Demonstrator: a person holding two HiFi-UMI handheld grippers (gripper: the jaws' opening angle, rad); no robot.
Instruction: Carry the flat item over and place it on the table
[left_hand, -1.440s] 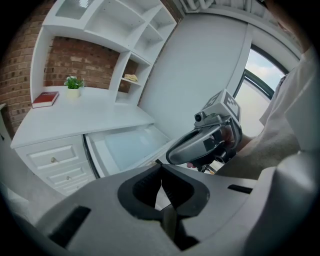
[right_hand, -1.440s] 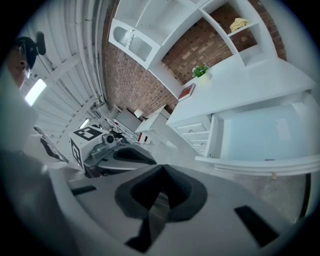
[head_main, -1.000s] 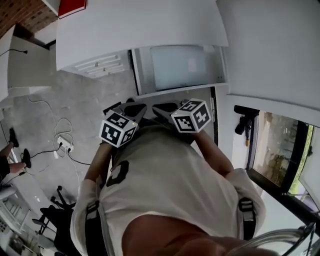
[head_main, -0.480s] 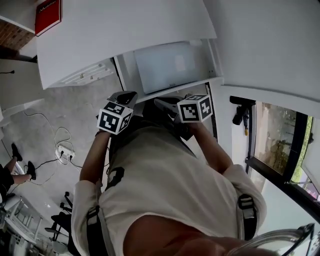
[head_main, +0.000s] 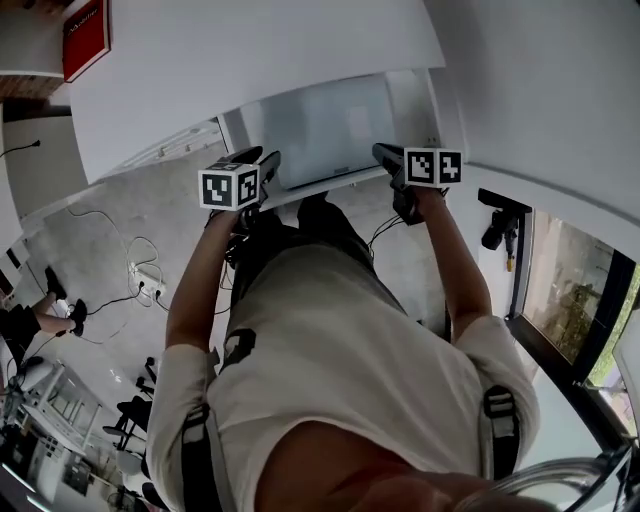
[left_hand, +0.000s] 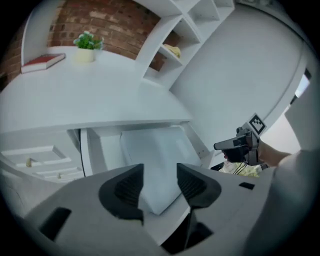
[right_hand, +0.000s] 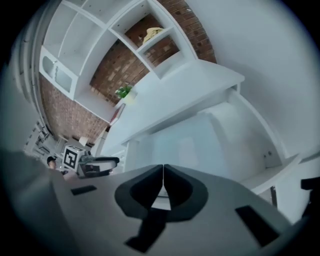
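Note:
A pale flat panel (head_main: 322, 128) stands inside the open recess under the white table top (head_main: 250, 60). My left gripper (head_main: 266, 162) is at the recess's left edge. Its jaws are opening, and the panel (left_hand: 155, 152) shows in the gap between them with the pads off it. My right gripper (head_main: 381, 153) is held at the recess's right side, shut with nothing between its fingers. In the right gripper view the panel (right_hand: 192, 145) lies beyond the shut right gripper (right_hand: 163, 186). Each gripper shows in the other's view: the right gripper (left_hand: 235, 145) and the left gripper (right_hand: 100, 162).
A red book (left_hand: 42, 61) and a small potted plant (left_hand: 86, 45) sit on the table top. White drawers (head_main: 170, 150) are left of the recess. Cables and a power strip (head_main: 135, 275) lie on the floor. A window (head_main: 580, 310) is at the right.
Both grippers have risen and spread apart to the two sides of the recess. The left jaws, shut earlier, now stand apart.

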